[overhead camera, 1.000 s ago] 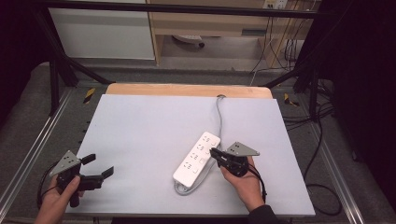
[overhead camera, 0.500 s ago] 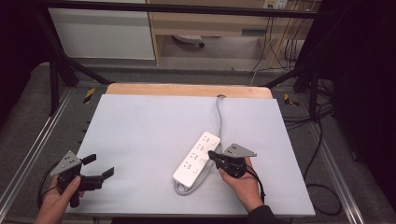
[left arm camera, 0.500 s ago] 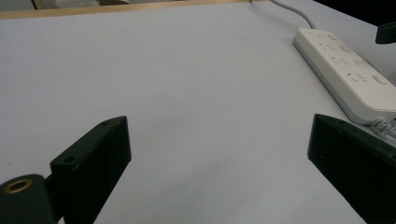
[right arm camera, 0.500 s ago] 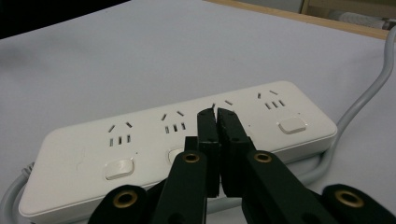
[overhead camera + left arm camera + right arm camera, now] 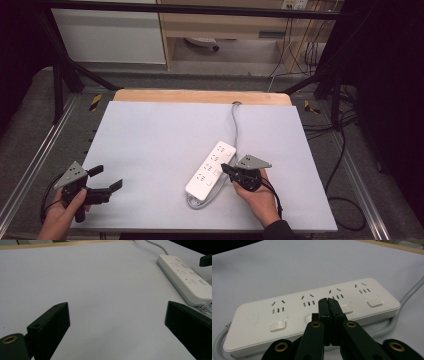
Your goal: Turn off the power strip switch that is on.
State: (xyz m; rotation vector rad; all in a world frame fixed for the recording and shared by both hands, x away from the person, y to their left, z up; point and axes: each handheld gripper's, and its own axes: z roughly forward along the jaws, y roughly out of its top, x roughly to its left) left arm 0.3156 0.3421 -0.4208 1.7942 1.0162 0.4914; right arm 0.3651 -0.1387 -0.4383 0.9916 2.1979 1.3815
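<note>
A white power strip (image 5: 210,170) with several sockets and push switches lies slantwise on the grey table mat, its grey cable (image 5: 234,120) running to the far edge. My right gripper (image 5: 225,168) is shut with nothing between its jaws, and its tips hover over the strip's right side. In the right gripper view the closed tips (image 5: 328,300) sit above the strip (image 5: 287,312), between two switches. My left gripper (image 5: 106,177) is open near the table's front left corner, far from the strip. Its view shows the wide-apart jaws and the strip (image 5: 186,281) at the right.
The grey mat (image 5: 155,135) covers the table, with a wooden edge (image 5: 200,96) at the back. Metal rails run along both sides. A loop of cable (image 5: 200,202) lies at the strip's near end. Cables trail on the floor to the right.
My right gripper has edged slightly left toward the strip's switches. The left gripper has stayed where it was.
</note>
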